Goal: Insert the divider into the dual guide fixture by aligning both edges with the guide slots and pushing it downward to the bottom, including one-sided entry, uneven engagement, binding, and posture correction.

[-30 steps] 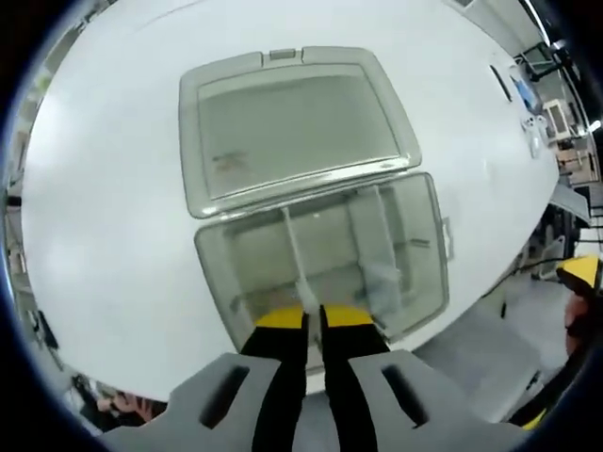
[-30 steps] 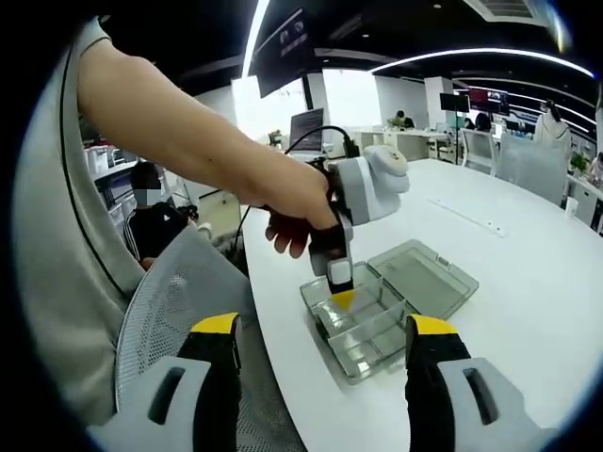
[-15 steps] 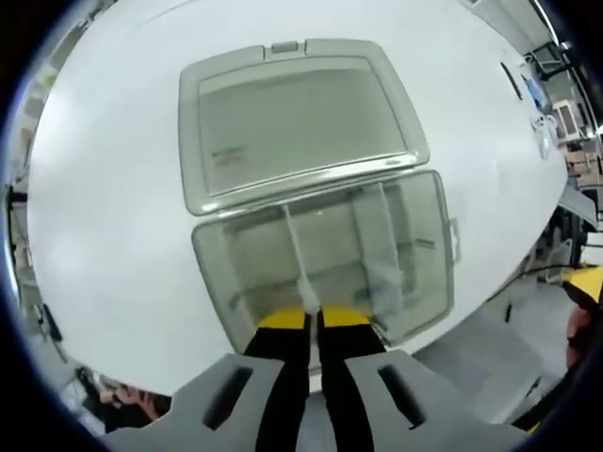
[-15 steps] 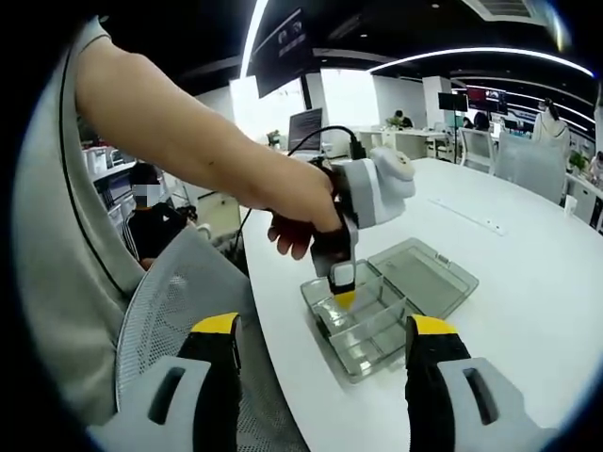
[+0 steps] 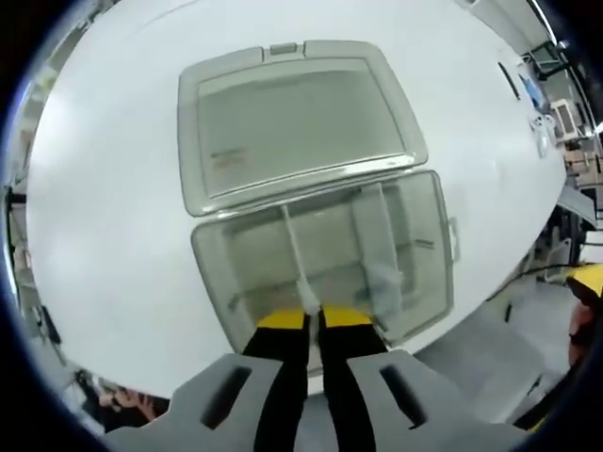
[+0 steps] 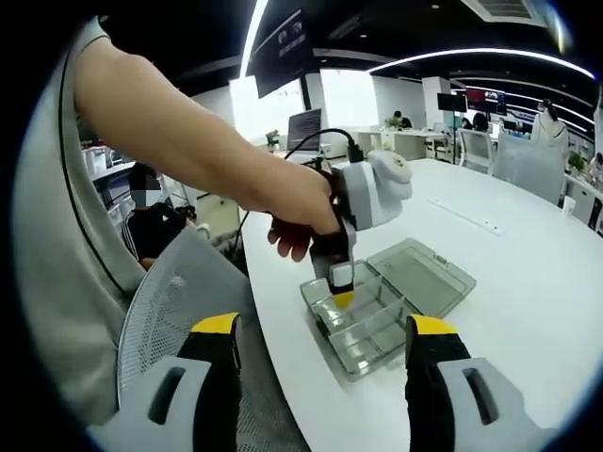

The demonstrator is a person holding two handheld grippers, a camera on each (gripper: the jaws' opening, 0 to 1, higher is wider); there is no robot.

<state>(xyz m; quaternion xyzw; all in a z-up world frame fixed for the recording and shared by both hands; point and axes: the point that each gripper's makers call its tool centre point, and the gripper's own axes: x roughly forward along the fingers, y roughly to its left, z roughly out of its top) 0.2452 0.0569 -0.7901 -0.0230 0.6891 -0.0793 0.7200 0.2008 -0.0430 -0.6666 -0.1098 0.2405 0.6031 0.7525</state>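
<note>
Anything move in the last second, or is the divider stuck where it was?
Nothing visibly changed. The left gripper stays shut on the divider, standing in the open box as before. The right gripper stays open, away from the box.

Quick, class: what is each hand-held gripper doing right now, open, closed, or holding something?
Left hand-held gripper: closed on the divider inside the clear box.
Right hand-held gripper: open, holding nothing, back from the box.

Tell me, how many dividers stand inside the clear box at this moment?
2. One thin divider runs from the left gripper across the box toward its open lid. A second, wider divider stands beside it. More could be hidden behind the jaws.
</note>
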